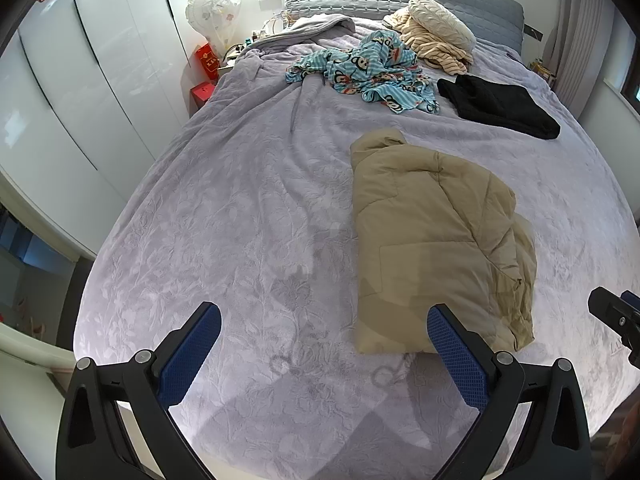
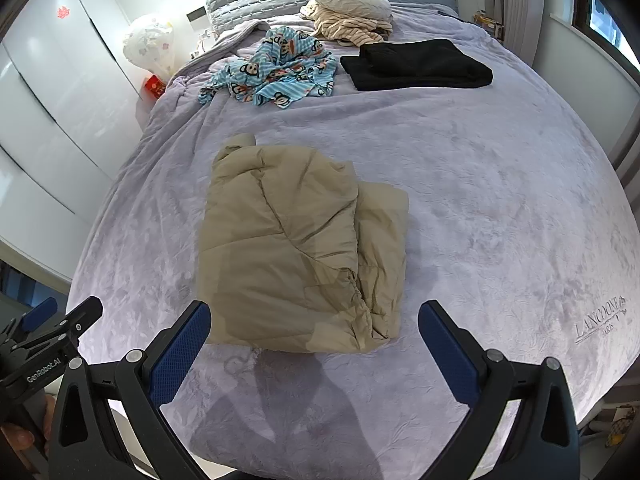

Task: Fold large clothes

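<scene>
A tan padded jacket lies folded into a thick rectangle on the lilac bedspread. My left gripper is open above the bed's near edge, just left of the jacket's near corner, holding nothing. My right gripper is open too, hovering over the jacket's near edge with its fingers apart on either side and nothing between them. In the left wrist view the right gripper shows at the right edge. In the right wrist view the left gripper shows at the lower left.
Further up the bed lie a crumpled blue cartoon-print garment, a folded black garment, and a cream striped pile under a pillow. White wardrobe doors stand left, a fan by the headboard.
</scene>
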